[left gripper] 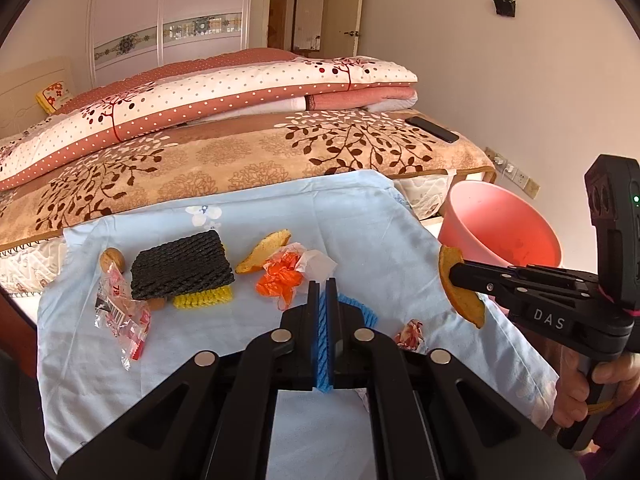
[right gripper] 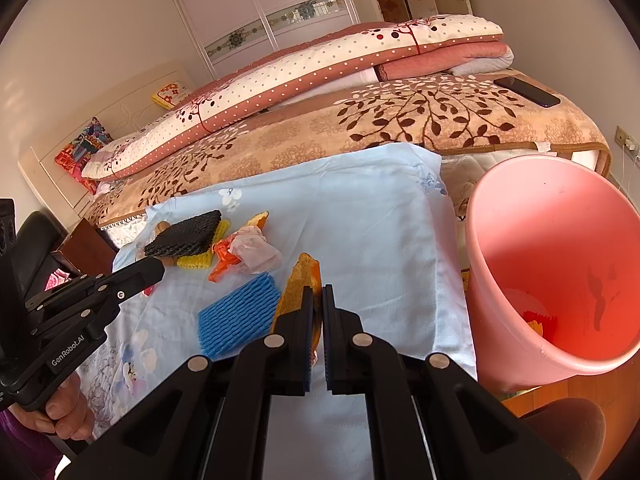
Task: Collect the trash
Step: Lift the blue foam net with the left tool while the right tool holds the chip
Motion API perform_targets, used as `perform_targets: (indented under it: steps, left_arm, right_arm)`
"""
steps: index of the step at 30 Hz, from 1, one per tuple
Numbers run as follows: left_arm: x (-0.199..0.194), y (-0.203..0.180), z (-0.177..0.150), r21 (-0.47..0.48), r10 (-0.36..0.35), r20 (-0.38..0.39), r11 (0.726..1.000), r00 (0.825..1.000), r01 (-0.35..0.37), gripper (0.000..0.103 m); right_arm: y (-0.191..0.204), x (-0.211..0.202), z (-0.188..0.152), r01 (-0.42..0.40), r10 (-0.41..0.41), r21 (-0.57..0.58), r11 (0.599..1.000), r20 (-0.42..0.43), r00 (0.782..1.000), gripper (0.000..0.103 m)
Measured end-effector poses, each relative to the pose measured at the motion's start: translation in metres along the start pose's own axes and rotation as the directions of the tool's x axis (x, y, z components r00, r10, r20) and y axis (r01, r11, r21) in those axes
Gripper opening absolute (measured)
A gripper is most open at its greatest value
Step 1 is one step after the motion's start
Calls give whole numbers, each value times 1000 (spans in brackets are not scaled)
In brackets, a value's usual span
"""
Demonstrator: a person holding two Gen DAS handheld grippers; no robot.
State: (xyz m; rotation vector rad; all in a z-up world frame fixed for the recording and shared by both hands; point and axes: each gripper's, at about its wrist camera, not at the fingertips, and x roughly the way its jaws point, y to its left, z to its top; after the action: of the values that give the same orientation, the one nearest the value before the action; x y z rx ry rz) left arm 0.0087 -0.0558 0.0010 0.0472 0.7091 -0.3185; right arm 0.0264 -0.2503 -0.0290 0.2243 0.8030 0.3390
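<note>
My right gripper (right gripper: 318,292) is shut on an orange peel (right gripper: 298,288), held above the light blue cloth (right gripper: 360,216); the peel also shows in the left wrist view (left gripper: 460,288), left of the pink bin (left gripper: 500,224). My left gripper (left gripper: 323,284) looks shut, with blue between its fingers; the blue foam net (right gripper: 236,314) lies on the cloth below. A second orange peel (left gripper: 264,256), orange wrapper with white tissue (left gripper: 288,272), black foam net (left gripper: 180,270), yellow foam net (left gripper: 204,300), walnut (left gripper: 112,260) and plastic wrappers (left gripper: 120,316) lie on the cloth.
The pink bin (right gripper: 560,264) stands right of the cloth with some trash inside. Folded quilts (left gripper: 200,96) lie behind on the bed. A black phone (left gripper: 432,128) rests at the bed's far right corner. A small red wrapper (left gripper: 410,332) lies near my left gripper.
</note>
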Motion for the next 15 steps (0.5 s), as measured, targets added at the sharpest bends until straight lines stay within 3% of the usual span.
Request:
perform_targets:
  steps: [2,4,5,12,15]
  left_arm:
    - [2,3,-4,27,-23,-27,999,999,24,4]
    - [5,5,-9,48,-47,-57,998,997,50,21]
    - [7,7,-12,54,-62,-74,996,995,66,35]
    - [37,20,-28,75,-72,-180,993,981,86,36]
    - [52,24,-34,89,-17,-199,995,980,36,36]
  right_arm:
    - [0,0,0,0,0,1,1000,-3,1000,4]
    - [0,1,-2,0,0,0,1000,-9,1000,4]
    - [0,2,-2,-1,1,-1,1000,-12,1000,4]
    - [7,9,-5,-4,4,-12,1000,-33,999,4]
    - [7,11,-5,-1,0,-16,1000,-37,999,4]
